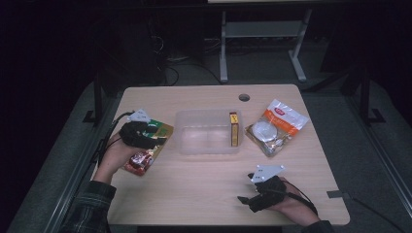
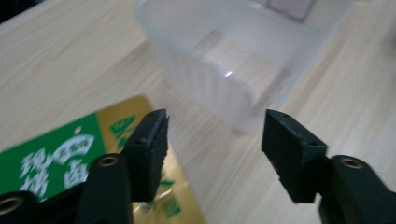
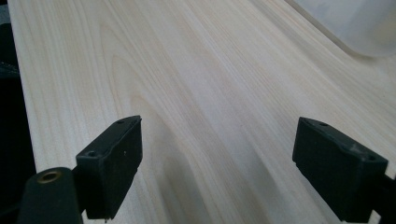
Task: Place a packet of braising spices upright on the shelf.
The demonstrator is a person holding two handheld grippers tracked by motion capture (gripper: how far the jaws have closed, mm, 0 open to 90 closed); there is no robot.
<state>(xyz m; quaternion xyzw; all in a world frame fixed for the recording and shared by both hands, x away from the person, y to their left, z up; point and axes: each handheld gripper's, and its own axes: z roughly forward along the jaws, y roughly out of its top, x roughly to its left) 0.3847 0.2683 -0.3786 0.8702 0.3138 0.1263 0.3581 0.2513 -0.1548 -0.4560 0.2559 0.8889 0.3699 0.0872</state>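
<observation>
At the left of the high view, a green and gold packet (image 1: 156,133) lies flat on the table (image 1: 204,194), just beside the clear tub (image 1: 206,144). The left gripper (image 1: 158,136) hovers over it, jaws partly open, gripping nothing. Lower right, the right gripper (image 1: 245,200) gapes wide above bare wood

Dim lab — wooden table (image 1: 209,194), cables on floor (image 1: 170,73), desk frame (image 1: 262,43)
</observation>
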